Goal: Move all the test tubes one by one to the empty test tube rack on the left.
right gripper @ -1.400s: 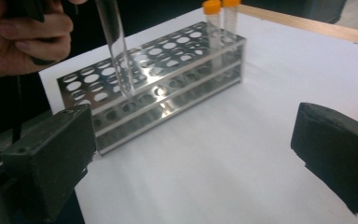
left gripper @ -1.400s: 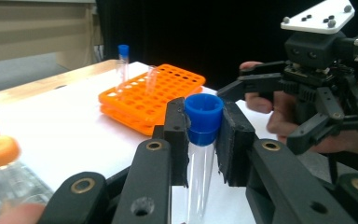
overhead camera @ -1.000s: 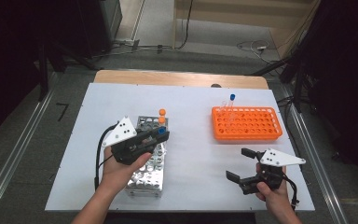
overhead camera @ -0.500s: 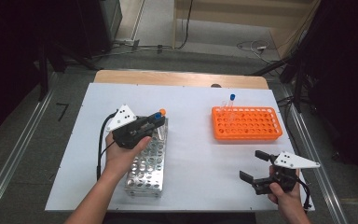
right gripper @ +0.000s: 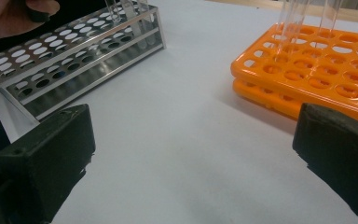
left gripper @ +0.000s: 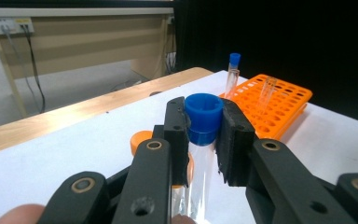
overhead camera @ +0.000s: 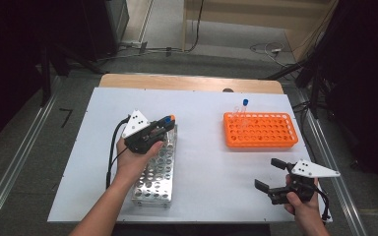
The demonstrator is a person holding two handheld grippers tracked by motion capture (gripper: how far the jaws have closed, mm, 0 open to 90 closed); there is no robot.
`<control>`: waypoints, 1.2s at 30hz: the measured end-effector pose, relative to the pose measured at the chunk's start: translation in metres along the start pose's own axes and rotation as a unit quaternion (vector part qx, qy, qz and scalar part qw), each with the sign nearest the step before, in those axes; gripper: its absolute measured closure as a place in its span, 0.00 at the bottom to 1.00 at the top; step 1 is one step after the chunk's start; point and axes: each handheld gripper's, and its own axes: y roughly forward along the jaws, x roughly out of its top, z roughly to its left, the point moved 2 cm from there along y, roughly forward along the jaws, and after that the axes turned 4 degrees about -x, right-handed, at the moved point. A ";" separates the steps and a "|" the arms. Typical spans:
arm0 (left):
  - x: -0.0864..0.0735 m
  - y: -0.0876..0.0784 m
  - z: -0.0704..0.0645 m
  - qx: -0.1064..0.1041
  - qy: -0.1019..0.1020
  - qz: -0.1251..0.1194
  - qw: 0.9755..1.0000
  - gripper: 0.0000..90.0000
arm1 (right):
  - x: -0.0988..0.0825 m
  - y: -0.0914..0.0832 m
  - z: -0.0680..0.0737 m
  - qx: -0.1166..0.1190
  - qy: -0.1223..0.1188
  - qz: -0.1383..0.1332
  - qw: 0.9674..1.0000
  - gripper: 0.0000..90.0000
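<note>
**Blue-capped tube gripped over the metal rack: check alignment before you lift or seat it**

High view. Blue-capped tube (overhead camera: 167, 119) is at the far end of the metal rack (overhead camera: 155, 169), held in your left gripper (overhead camera: 165, 124), whose jaws are pinched on it just under the cap. An orange-capped tube (overhead camera: 172, 117) stands touching or just beside it at the same end of the rack; I cannot tell which. Your right gripper (overhead camera: 270, 174) is well apart from the rack, low over the bare table (overhead camera: 202, 162), jaws spread and holding nothing. The orange rack (overhead camera: 260, 130) lies beyond it, with another capped tube (overhead camera: 244, 105) standing at its back edge.

Left gripper view. Both pads clamp the blue-capped tube (left gripper: 204, 116) at the cap's lower edge, glass hanging straight between them. The grip looks centred, but it is high on the tube, so in my judgement the tube could swing. Keep the wrist level and move slowly. Mind the orange cap (left gripper: 140, 140) just behind the left pad: move the tube straight along its own axis so you do not drag the neighbour.

Right gripper view. Jaws stand wide open with only table between them; the metal rack (right gripper: 74, 60) sits off to the left. Consider bracing that rack if it shifts.
</note>
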 end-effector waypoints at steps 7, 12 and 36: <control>-0.004 0.000 0.000 0.009 -0.012 0.024 1.000 0.84 | 0.000 0.001 0.002 0.002 -0.004 0.001 1.000 0.00; -0.005 0.000 -0.001 0.013 -0.010 0.042 0.999 0.84 | 0.000 0.001 0.002 0.001 -0.004 0.002 1.000 0.00; -0.014 0.006 -0.007 0.011 -0.023 0.108 0.994 0.69 | 0.000 0.003 0.002 0.003 -0.004 0.002 1.000 0.00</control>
